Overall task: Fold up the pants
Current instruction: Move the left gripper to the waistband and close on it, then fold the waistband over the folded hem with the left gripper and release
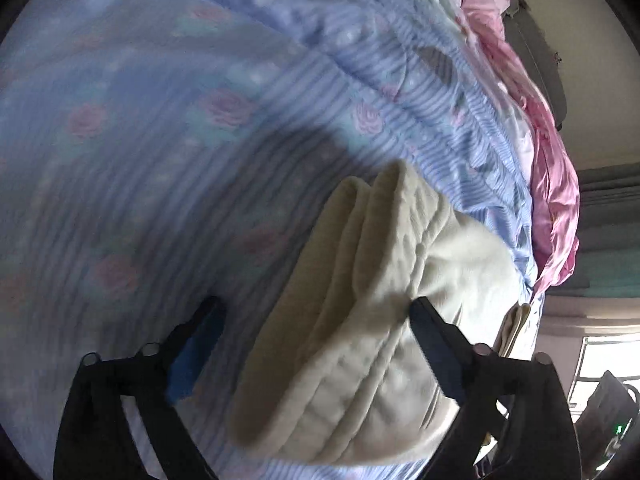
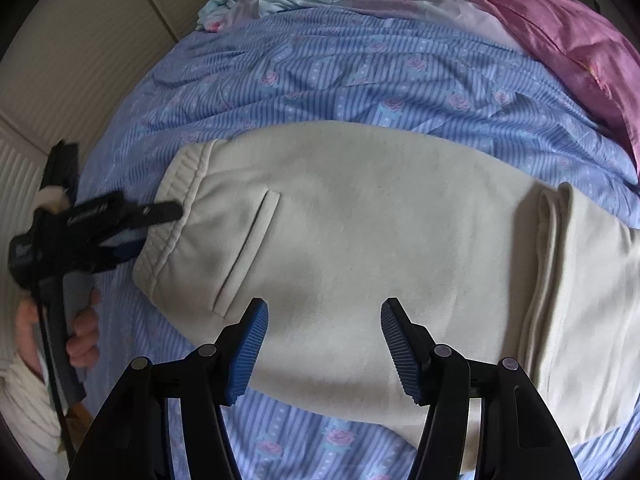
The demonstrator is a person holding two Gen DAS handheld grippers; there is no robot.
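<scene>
My cream sweatpants (image 2: 360, 216) lie flat across the bed, on the blue striped sheet with pink roses (image 2: 360, 64), already doubled over: a folded edge of layers shows at the right, and the waistband (image 2: 176, 208) points left. My left gripper (image 1: 316, 320) has its jaws spread wide around the waistband end, the thick cream layers sitting between the fingers without being pinched; the view is blurred. My right gripper (image 2: 324, 344) hangs over the near middle of the pants, jaws wide apart and holding nothing, blue pads (image 2: 248, 352) facing each other. A pink cover (image 2: 560, 36) is bunched along the far side of the bed.
</scene>
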